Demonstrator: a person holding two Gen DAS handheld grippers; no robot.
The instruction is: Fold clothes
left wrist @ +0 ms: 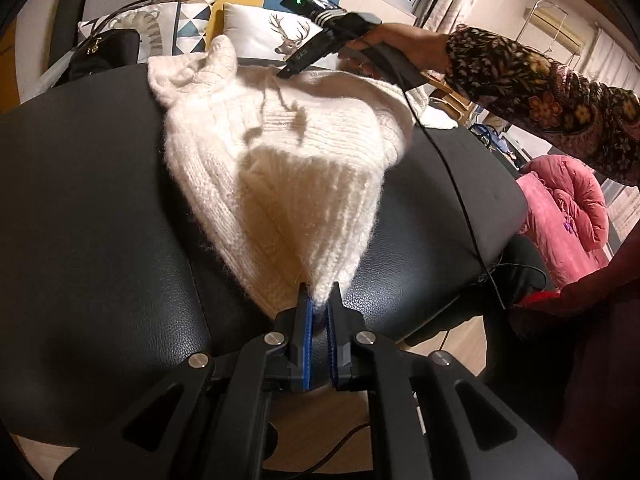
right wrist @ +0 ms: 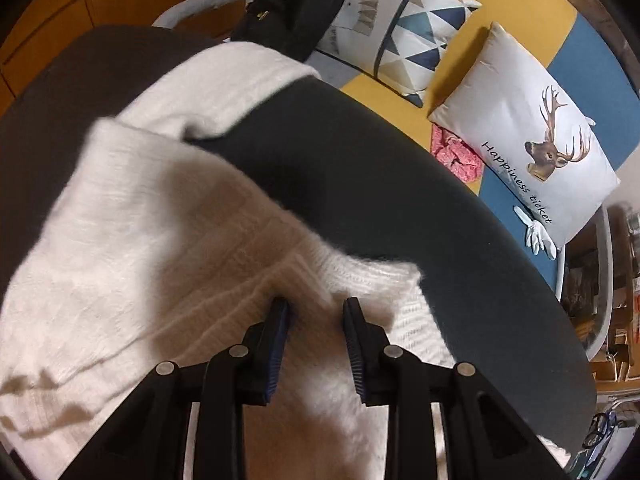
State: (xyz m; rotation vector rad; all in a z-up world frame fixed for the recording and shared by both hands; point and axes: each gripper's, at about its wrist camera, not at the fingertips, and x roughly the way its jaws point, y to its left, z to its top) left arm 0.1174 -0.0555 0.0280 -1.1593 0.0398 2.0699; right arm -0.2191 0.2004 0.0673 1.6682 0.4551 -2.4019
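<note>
Mid-fold: my left gripper [left wrist: 319, 300] pinches the near corner of the fluffy cream knitted sweater [left wrist: 280, 152] on the black leather seat [left wrist: 100, 208], my right gripper [right wrist: 316, 312], jaws apart, hovers over its far edge and should close there next.

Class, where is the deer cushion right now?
In the right wrist view the deer cushion lies upper right on the yellow and blue sofa, beyond the black table, right of the triangle-patterned cushion.

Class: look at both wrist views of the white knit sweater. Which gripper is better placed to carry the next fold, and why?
Probably the left gripper: it is shut on a corner of the sweater. The right gripper is open above the knit, holding nothing.
</note>
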